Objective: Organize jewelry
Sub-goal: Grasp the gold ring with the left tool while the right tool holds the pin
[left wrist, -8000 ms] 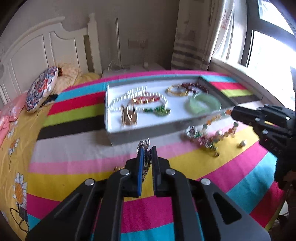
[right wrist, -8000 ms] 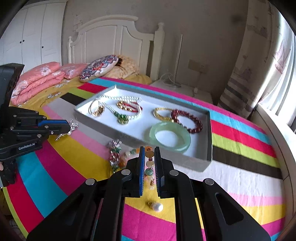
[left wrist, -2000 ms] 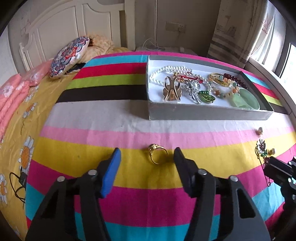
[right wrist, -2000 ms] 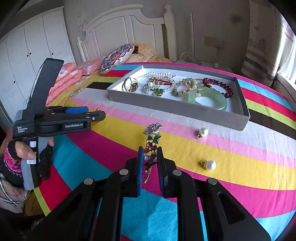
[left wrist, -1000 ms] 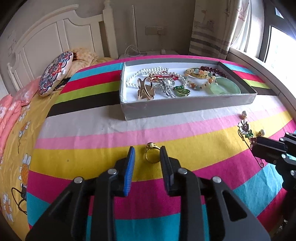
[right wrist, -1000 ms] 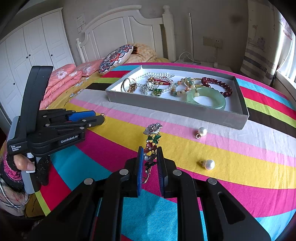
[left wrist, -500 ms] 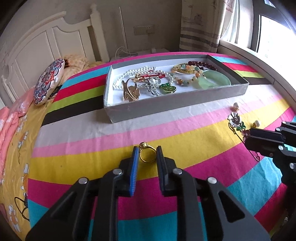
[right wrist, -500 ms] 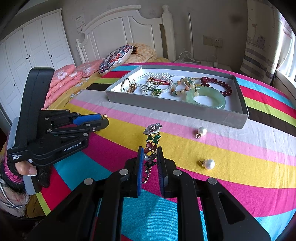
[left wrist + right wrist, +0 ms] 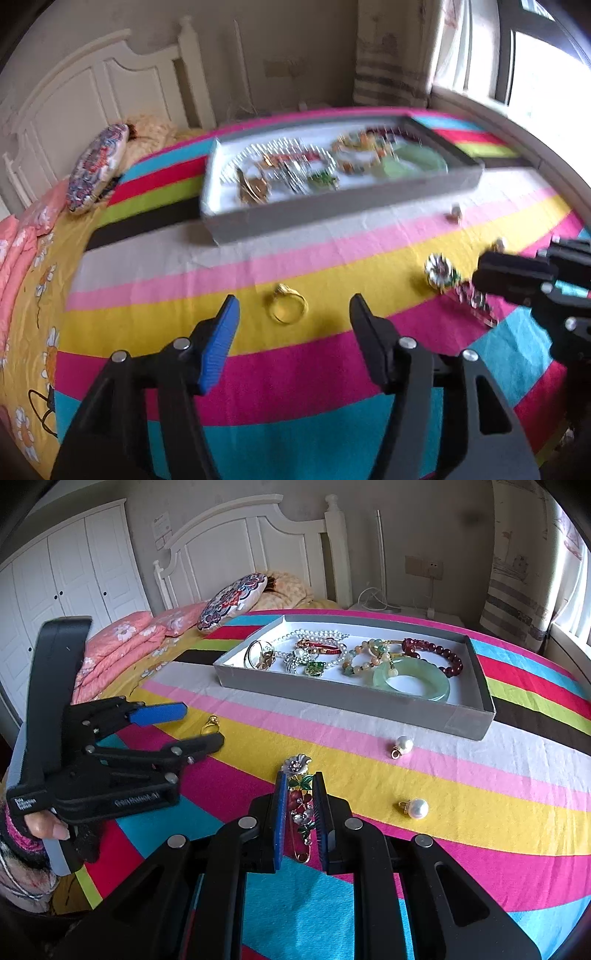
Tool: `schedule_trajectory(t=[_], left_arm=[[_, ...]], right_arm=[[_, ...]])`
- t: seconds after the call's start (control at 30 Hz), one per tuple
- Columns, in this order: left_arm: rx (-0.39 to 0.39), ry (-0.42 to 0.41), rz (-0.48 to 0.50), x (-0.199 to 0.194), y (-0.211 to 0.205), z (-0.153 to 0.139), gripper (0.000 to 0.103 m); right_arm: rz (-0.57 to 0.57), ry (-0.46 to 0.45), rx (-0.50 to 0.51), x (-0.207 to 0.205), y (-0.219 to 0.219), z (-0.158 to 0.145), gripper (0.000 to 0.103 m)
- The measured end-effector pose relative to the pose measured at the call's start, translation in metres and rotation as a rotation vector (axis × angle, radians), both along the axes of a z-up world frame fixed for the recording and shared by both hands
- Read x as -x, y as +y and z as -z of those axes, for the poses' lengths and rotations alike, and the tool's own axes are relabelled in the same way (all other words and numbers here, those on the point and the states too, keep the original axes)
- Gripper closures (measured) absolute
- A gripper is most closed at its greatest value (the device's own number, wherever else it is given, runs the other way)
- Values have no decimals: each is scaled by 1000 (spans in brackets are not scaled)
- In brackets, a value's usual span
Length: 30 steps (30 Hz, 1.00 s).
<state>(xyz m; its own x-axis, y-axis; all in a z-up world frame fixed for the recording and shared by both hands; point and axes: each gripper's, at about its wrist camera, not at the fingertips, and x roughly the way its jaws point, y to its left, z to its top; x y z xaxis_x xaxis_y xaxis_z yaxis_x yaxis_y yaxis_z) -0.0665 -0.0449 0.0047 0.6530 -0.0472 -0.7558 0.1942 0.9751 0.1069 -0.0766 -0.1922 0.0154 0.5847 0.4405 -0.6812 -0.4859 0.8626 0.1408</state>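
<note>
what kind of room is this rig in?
Almost certainly a bedroom: a white headboard, pink pillows on a striped bedspread that serves as the work surface, and a white wardrobe.

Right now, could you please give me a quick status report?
Left gripper jaws opening, ring loose between them. Right gripper shut on brooch. Two pearls outside tray. Nothing blocking.
</note>
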Motion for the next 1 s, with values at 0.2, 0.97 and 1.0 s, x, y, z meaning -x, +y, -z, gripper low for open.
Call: schedule_trajectory(t=[0.2,0.97,1.0], left_arm=[[36,8,40,0,-1,1,96],[91,-1,30,-14,-1,-6,49],[82,3,35,-16,-2,-4,57]], right_arm=[[-3,19,10,0,2,3,82],[-29,8,92,-4,18,6,88],[-27,7,83,-3,15,4,88]])
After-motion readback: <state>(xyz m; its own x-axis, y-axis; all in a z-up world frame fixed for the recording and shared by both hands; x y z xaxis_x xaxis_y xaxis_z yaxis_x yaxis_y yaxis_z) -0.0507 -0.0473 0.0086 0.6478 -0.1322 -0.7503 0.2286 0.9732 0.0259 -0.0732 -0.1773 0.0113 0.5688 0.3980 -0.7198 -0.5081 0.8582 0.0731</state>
